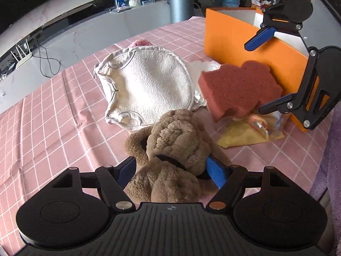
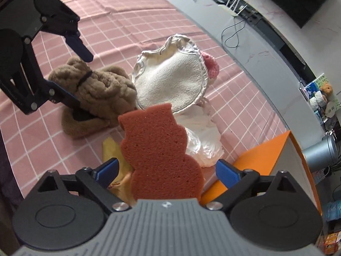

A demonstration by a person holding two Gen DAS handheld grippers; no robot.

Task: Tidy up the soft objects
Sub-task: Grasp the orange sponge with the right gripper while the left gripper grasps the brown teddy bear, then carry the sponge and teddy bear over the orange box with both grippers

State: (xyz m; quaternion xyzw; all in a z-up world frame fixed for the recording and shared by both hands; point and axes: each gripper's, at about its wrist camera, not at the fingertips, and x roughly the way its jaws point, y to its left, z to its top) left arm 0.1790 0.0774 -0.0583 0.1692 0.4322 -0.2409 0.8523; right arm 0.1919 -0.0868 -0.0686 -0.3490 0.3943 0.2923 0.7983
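A brown plush dog (image 1: 174,149) lies on the pink checked tablecloth (image 1: 64,115). My left gripper (image 1: 172,170) is open, its blue pads on either side of the plush's neck; the plush also shows in the right wrist view (image 2: 100,93). A reddish-brown sponge (image 2: 159,155) stands between the wide-open pads of my right gripper (image 2: 166,170), not squeezed; it also shows in the left wrist view (image 1: 236,87). A white round cloth (image 1: 149,85) lies behind the plush, a pink knitted piece (image 1: 139,42) past it.
An orange box (image 1: 245,40) stands at the right, open at the top. A yellow cloth and a small packet (image 1: 247,134) lie by its front. A crumpled white bag (image 2: 202,140) lies beside the sponge. A grey ledge runs beyond the table.
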